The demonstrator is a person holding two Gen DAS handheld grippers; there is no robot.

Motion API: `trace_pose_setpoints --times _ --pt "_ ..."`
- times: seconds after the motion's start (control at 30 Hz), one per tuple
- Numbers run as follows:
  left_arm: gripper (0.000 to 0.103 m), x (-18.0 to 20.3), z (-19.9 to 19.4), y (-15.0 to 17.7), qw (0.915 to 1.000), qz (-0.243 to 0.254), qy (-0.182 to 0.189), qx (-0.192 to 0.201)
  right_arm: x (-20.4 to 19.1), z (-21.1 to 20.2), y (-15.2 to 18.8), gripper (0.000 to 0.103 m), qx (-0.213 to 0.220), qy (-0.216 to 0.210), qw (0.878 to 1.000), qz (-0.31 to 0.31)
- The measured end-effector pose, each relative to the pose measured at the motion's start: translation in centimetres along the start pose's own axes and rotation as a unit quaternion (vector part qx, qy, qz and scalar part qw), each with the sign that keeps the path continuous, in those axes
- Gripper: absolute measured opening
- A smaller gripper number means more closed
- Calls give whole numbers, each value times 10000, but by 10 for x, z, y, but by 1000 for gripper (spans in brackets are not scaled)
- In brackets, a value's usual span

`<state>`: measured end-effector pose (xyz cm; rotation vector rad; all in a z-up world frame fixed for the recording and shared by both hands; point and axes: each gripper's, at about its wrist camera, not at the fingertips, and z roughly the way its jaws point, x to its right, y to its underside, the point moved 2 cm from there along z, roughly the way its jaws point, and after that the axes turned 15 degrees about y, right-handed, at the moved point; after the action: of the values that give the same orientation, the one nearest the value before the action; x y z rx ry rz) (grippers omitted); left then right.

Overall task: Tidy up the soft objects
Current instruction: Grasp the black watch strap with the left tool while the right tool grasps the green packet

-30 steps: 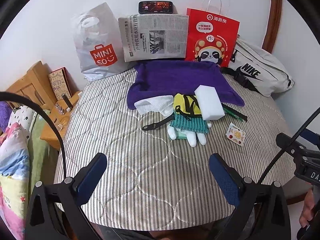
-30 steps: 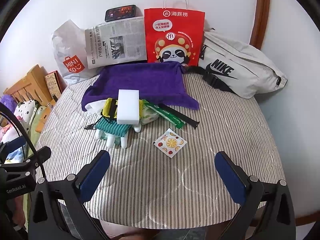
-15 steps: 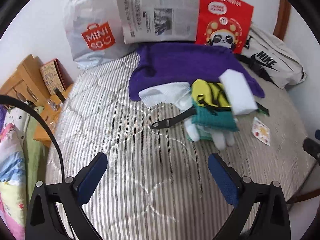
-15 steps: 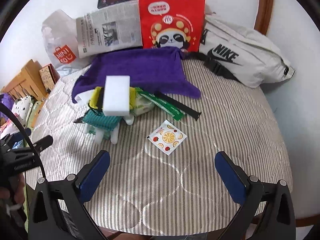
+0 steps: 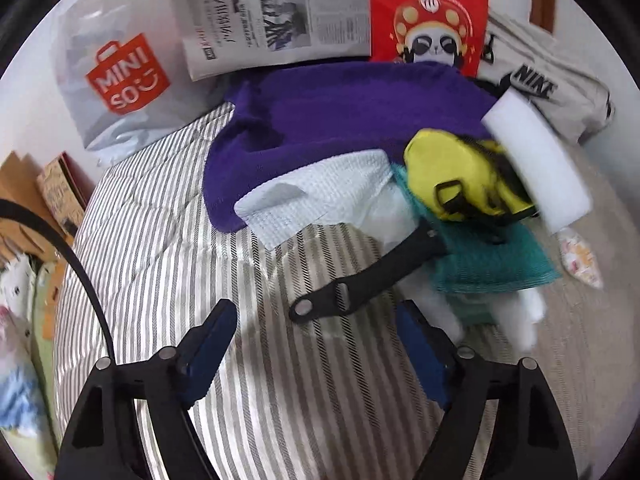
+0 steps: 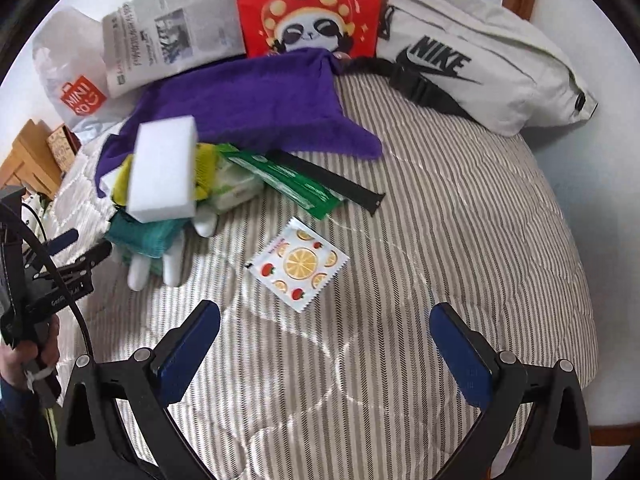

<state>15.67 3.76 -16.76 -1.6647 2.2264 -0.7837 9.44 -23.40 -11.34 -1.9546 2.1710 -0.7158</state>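
Note:
A pile of soft things lies on the striped bed (image 5: 160, 264): a purple towel (image 5: 340, 120), a white waffle cloth (image 5: 316, 192), a yellow pouch (image 5: 460, 176), a white sponge (image 5: 536, 164), a teal cloth (image 5: 492, 256) and a white glove (image 5: 524, 320). A black strap (image 5: 368, 280) sticks out of the pile. Its tip lies just ahead of my left gripper (image 5: 316, 344), whose jaws are closing with nothing between them. My right gripper (image 6: 324, 344) hangs open over bare bedding, just short of a fruit-print sachet (image 6: 298, 262). The sponge (image 6: 164, 168) tops the pile at its left.
Against the wall stand a Miniso bag (image 5: 120, 80), a newspaper (image 5: 272, 16), a red paper bag (image 6: 308, 4) and a white Nike bag (image 6: 480, 68). A green packet (image 6: 288, 184) and a tissue pack (image 6: 232, 192) lie beside the pile. Wooden furniture (image 5: 24, 200) stands left of the bed.
Both grippers have come down closer to the bed. The left one has moved in on the pile and its jaws have narrowed. The right one now sits nearer the sachet.

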Motion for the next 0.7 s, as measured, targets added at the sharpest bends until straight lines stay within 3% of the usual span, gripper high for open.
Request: trace_pose_setpoints --times 0.03,0.13,0.23,0.43,0.6,0.7 --pt "71 0 2 1 9999 106 -13 31 0 3 0 103 -27 22 10000 -2" --pt "68 4 6 0 9993 367 73 100 1 11 0 103 -94 73 9999 3" --pt "54 10 10 -1 9977 619 185 186 1 19 -1 103 -150 97 9998 22" --pt "53 10 14 -1 9967 676 266 362 -3 32 0 103 -257 110 9996 -32" --pt "53 -3 15 -2 9964 254 729 340 -4 38 -1 103 -253 111 9996 -46" --pt "54 3 14 -1 9972 357 558 348 -2 37 -3 103 -128 104 9999 -51"
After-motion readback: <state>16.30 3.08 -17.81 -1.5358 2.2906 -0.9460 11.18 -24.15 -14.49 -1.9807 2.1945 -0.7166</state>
